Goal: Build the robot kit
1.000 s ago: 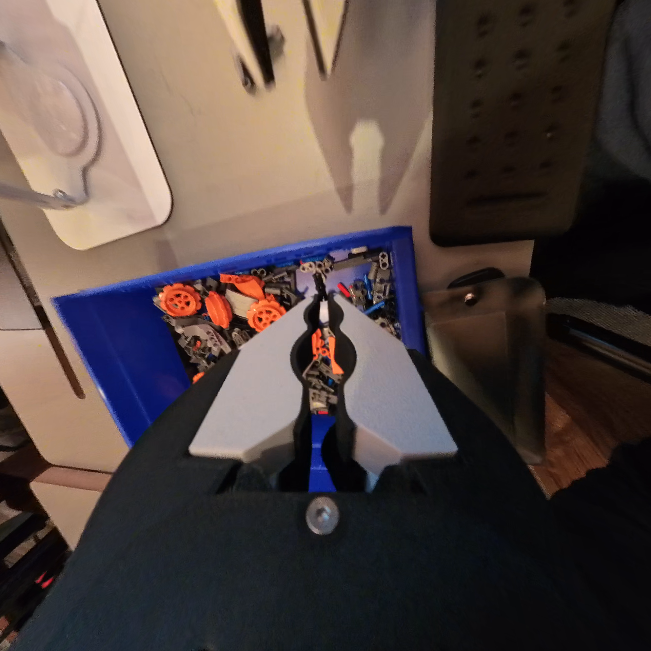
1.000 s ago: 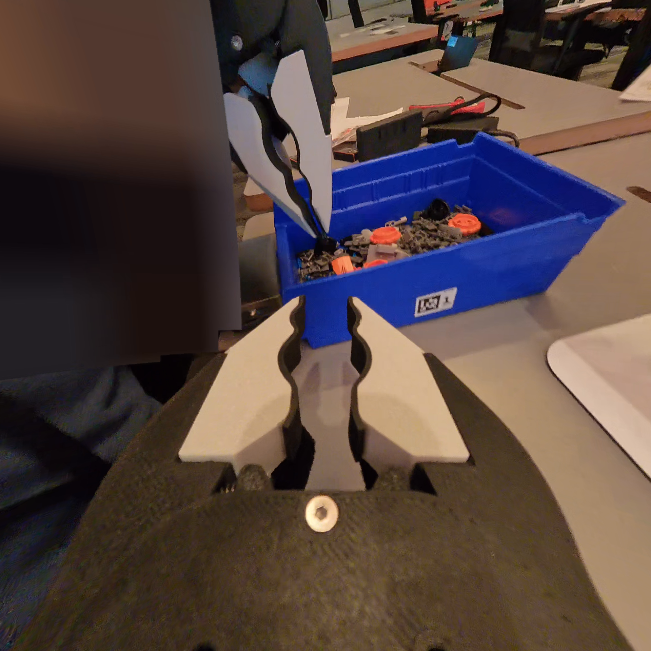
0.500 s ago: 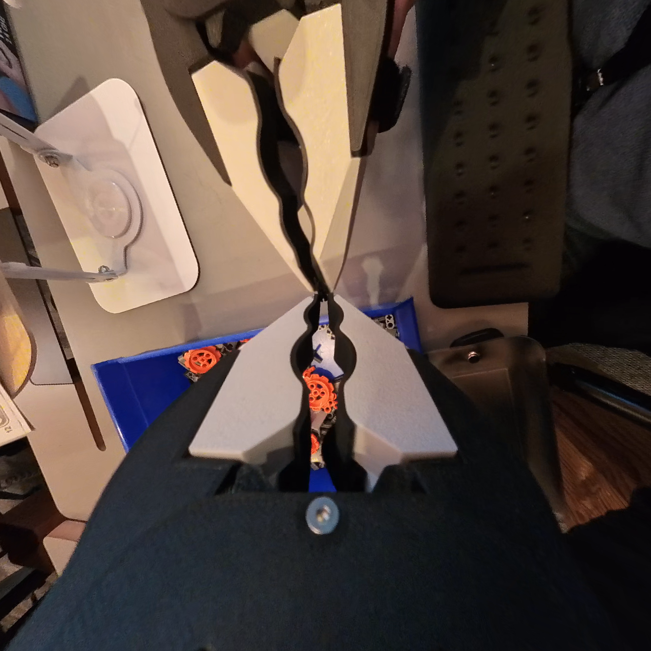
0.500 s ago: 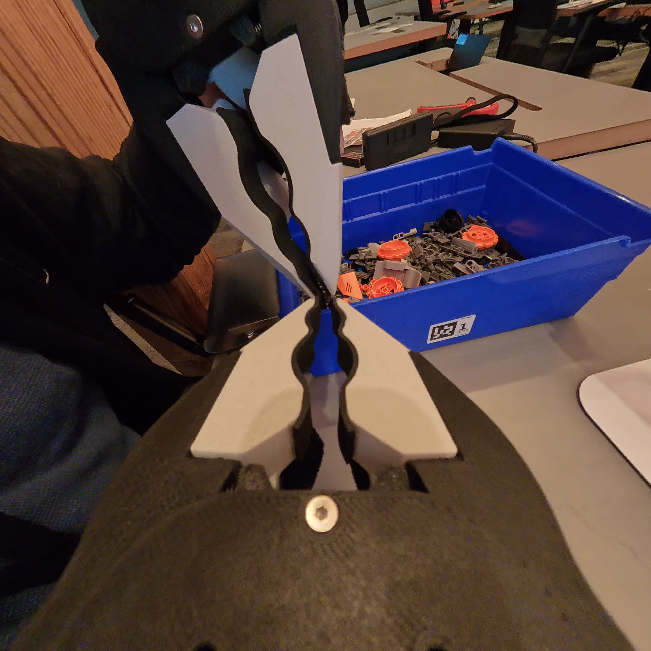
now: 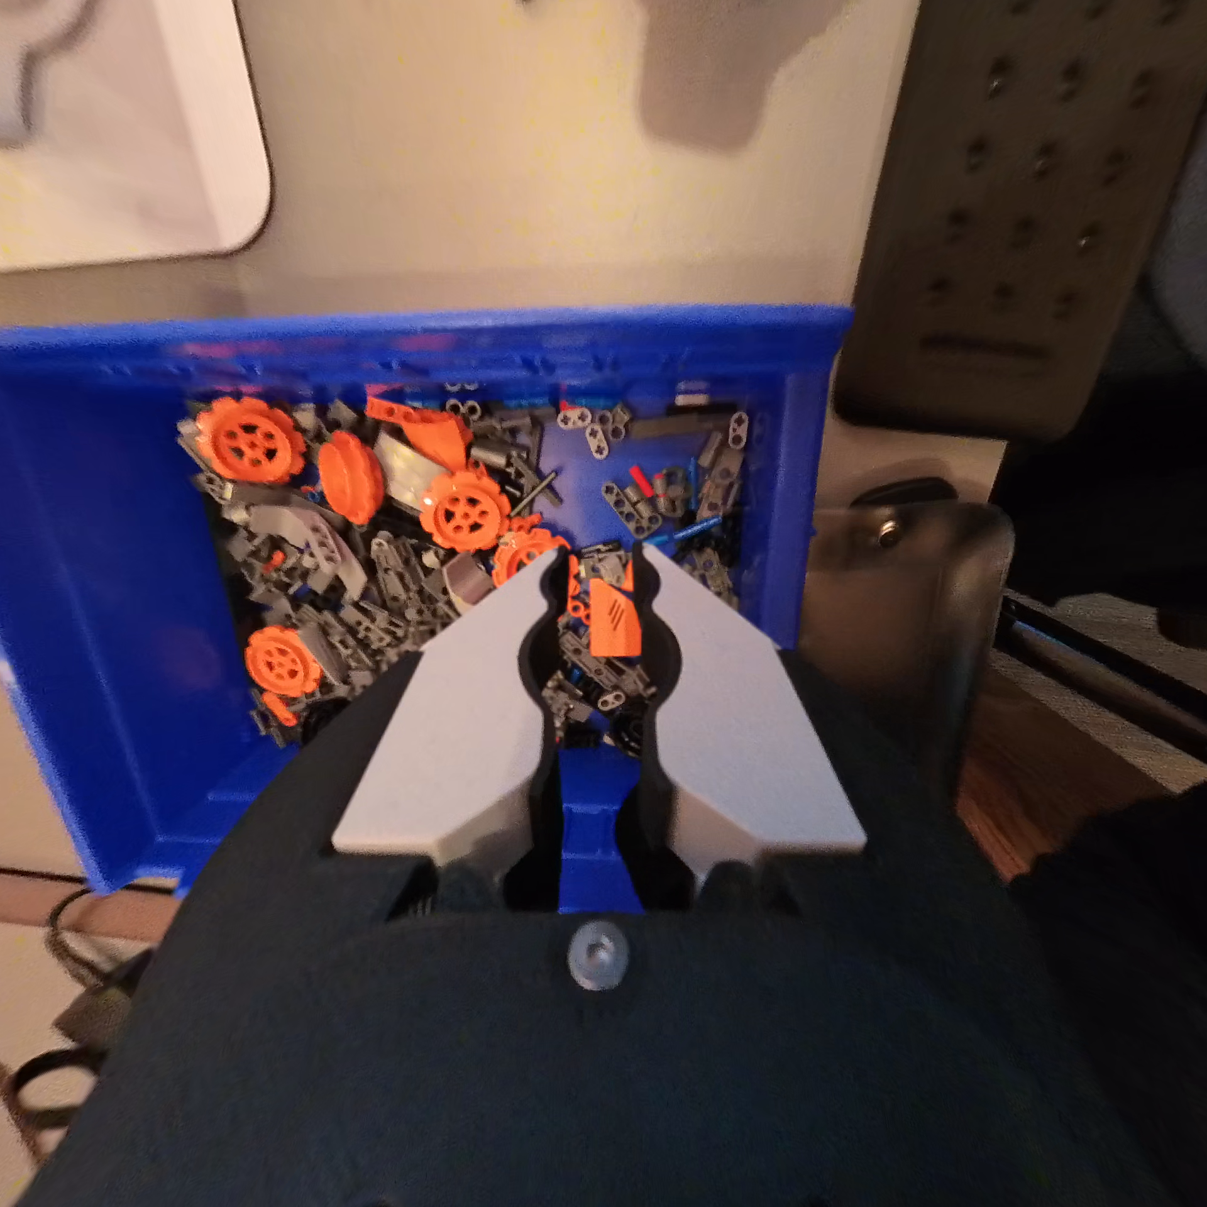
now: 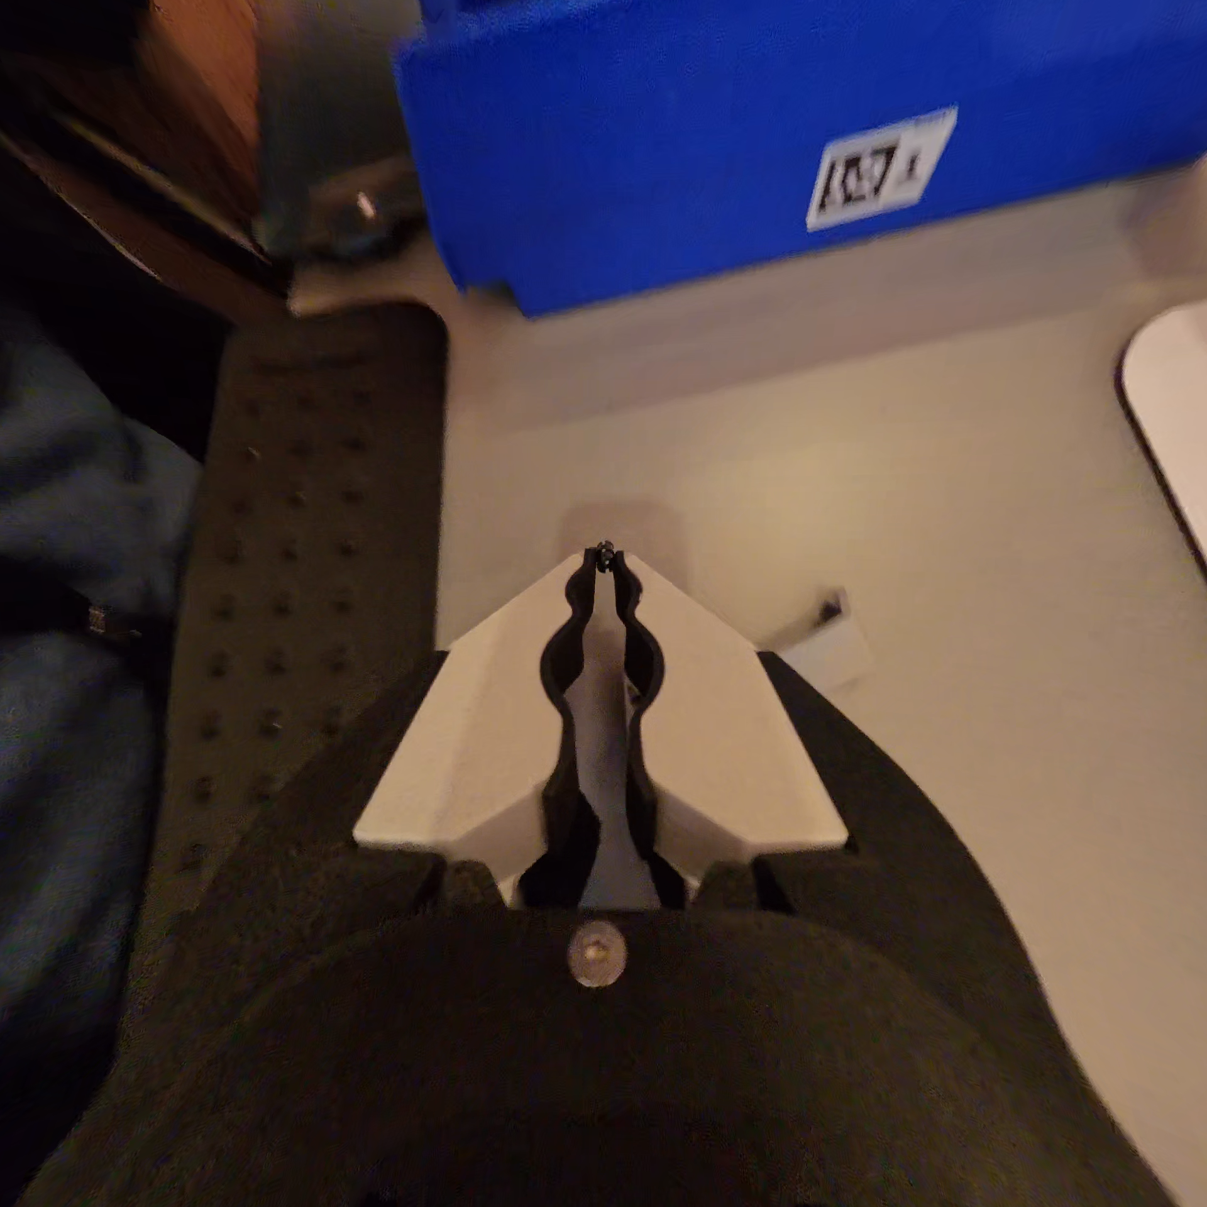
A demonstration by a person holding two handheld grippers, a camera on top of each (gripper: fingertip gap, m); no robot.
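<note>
Left wrist view. We see the left gripper point(image 5: 597, 555) poised above a blue plastic bin point(image 5: 98, 588), its fingers apart with a small gap at the tips and nothing between them. The fingers are pale grey wedges with black wavy inner linings. Through the gap we see an orange wedge-shaped piece point(image 5: 614, 620) lying in the bin among small grey and black construction-toy parts point(image 5: 366, 607); whether the tips touch the heap, we cannot tell. Several orange toothed wheels point(image 5: 251, 441) lie toward the bin's left side. The bin stands on a pale, smooth table point(image 5: 490, 163). A dark perforated mat point(image 5: 1019, 196) lies just right of the bin's far corner, and a white rounded board point(image 5: 130, 130) sits at upper left. The view is a little blurred.

Right wrist view. The right gripper point(image 6: 606, 554) is held over bare table point(image 6: 849, 490), its fingers drawn together and clamped on a tiny black part point(image 6: 606, 547) pinched at the very tips; its shape is too small to make out. The blue bin point(image 6: 653, 163) stands ahead, apart from the tips, with a white sticker point(image 6: 878, 173) on its outer wall. The perforated mat point(image 6: 300, 555) lies to the left. A small white tag point(image 6: 826, 640) rests on the table just right of the fingers.
</note>
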